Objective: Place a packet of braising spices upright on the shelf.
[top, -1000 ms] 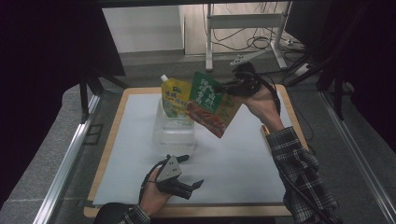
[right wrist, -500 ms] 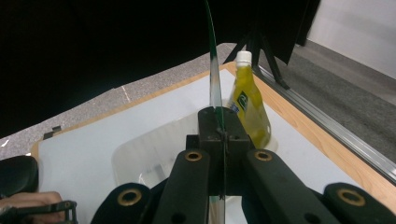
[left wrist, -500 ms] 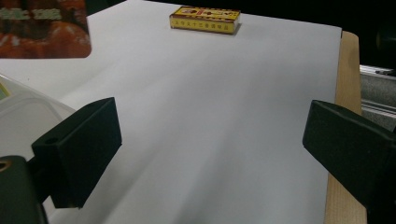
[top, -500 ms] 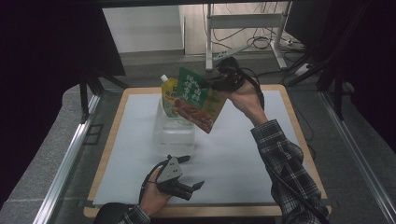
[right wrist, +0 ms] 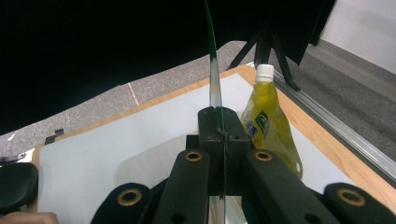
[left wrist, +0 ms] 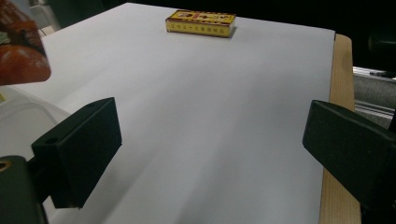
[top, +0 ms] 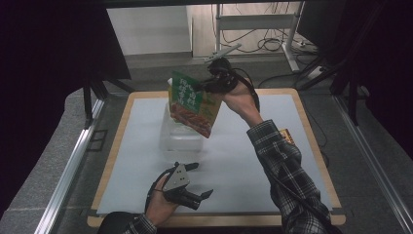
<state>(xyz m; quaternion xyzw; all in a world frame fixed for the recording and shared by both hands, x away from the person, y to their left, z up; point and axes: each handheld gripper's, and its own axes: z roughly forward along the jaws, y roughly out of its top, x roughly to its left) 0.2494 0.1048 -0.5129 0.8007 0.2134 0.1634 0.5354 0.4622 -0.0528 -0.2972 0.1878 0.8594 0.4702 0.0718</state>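
Observation:
My right gripper (top: 204, 87) is shut on the top edge of a green and orange food pouch (top: 192, 105), which hangs tilted above a clear plastic container (top: 180, 139). In the right gripper view the jaws (right wrist: 219, 126) pinch the pouch's thin edge (right wrist: 213, 74). A yellow spouted pouch (right wrist: 266, 116) with a white cap stands upright in the container (right wrist: 149, 163), just behind the held pouch. My left gripper (top: 202, 179) rests near the table's front edge, open with nothing between its jaws (left wrist: 210, 135). A corner of the held pouch (left wrist: 18, 51) hangs at the far left of the left gripper view.
A white sheet (top: 234, 161) covers the wooden board (top: 311, 131). A small yellow box (left wrist: 201, 23) lies on the sheet to the right, beside the right sleeve (top: 287, 135). Metal rails run along both sides of the table. Cables and a stand sit behind it.
My right gripper has carried the food pouch leftward, from the container's right side to above it. The left gripper has stayed where it was.

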